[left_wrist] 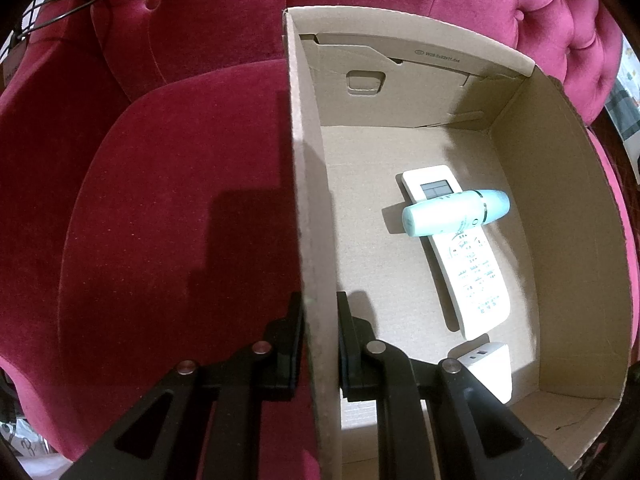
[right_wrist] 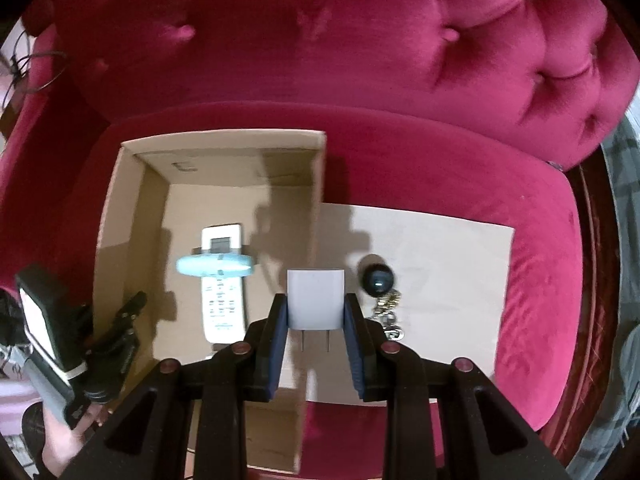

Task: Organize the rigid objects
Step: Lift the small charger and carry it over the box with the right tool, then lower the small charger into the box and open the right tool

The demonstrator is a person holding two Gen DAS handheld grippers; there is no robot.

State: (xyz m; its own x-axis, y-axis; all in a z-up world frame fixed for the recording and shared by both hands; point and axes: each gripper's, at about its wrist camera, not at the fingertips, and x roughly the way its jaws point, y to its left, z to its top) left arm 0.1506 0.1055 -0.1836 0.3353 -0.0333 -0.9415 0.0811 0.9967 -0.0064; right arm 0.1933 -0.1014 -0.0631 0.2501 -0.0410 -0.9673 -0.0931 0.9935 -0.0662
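Right claw pinches a white plug adapter by its flat sides, prongs pointing back toward the wrist. The cardboard box lies ahead and to its left, holding a remote crossed by a pale blue bottle. Left claw is pressed onto the box's side wall, steadying it. A keychain lies just ahead-right on the flattened flap. Judgement: the right claw is nearer; the adapter must travel left over the wall.

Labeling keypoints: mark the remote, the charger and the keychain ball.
remote (left_wrist: 476,276), left wrist view, on its button panel.
charger (right_wrist: 316,300), right wrist view, on its white front face, between the right gripper's fingers.
keychain ball (right_wrist: 377,279), right wrist view, on the dark ball's middle.
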